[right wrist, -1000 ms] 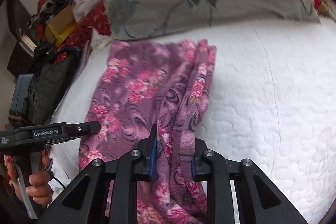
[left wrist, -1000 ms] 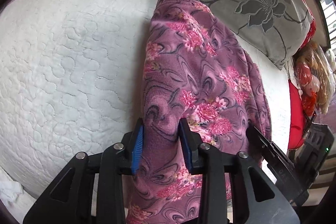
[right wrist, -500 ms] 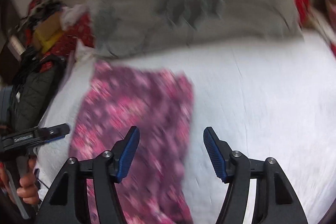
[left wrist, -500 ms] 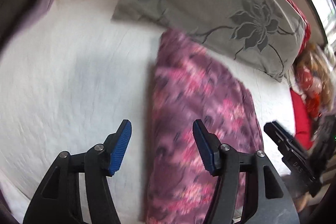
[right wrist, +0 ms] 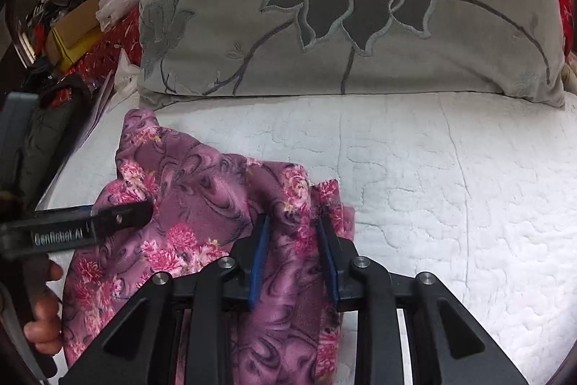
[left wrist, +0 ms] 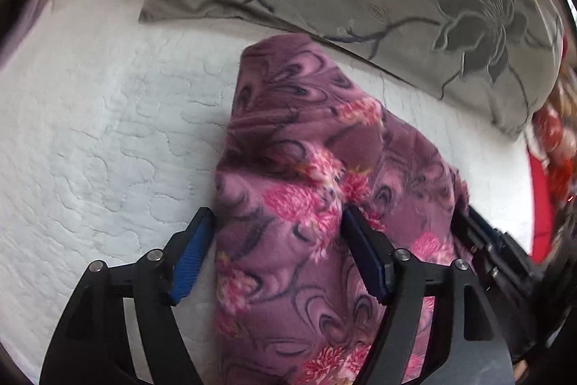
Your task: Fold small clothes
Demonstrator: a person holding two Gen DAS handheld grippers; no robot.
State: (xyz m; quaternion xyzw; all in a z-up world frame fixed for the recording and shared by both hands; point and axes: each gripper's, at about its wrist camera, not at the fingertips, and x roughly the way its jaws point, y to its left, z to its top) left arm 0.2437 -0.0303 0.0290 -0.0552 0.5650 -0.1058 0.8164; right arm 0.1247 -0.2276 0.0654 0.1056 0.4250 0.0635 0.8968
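a fuzzy purple fleece garment [left wrist: 310, 204] with pink flowers lies bunched in soft folds on a white quilted bedspread [left wrist: 108, 132], just in front of a grey velvety pillow [right wrist: 342, 6] stitched with a dark flower. the left gripper [left wrist: 277, 255] has just been opening; its ribbed blue pads stand wide, straddling the cloth's left edge. the right gripper [right wrist: 294, 255] has just been closing and pinches a raised fold of the fleece.
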